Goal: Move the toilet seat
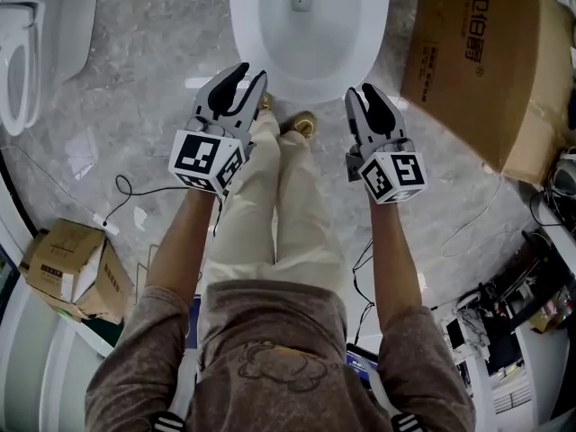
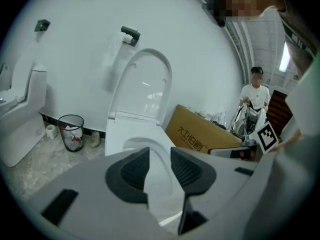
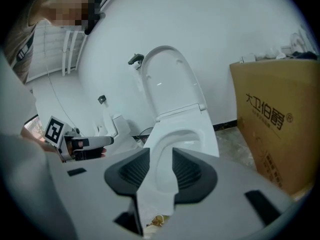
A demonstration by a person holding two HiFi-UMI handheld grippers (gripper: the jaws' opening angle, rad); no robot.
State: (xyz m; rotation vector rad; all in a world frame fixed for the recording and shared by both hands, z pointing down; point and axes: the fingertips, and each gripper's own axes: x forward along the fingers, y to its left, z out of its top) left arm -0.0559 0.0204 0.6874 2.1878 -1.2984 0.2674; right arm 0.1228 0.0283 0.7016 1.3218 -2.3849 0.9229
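Observation:
A white toilet stands straight ahead of me, its bowl open at the top of the head view. Its lid stands upright against the wall, and shows as well in the left gripper view. Whether the seat ring is up with the lid I cannot tell. My left gripper hangs just short of the bowl's front left, its jaws a little apart with nothing between them. My right gripper hangs at the bowl's front right, also slightly open and empty. Neither touches the toilet.
A big cardboard box stands right of the toilet. A second toilet is at the far left, with a wire wastebasket by the wall. A small carton and cables lie on the marble floor. A person stands at the back.

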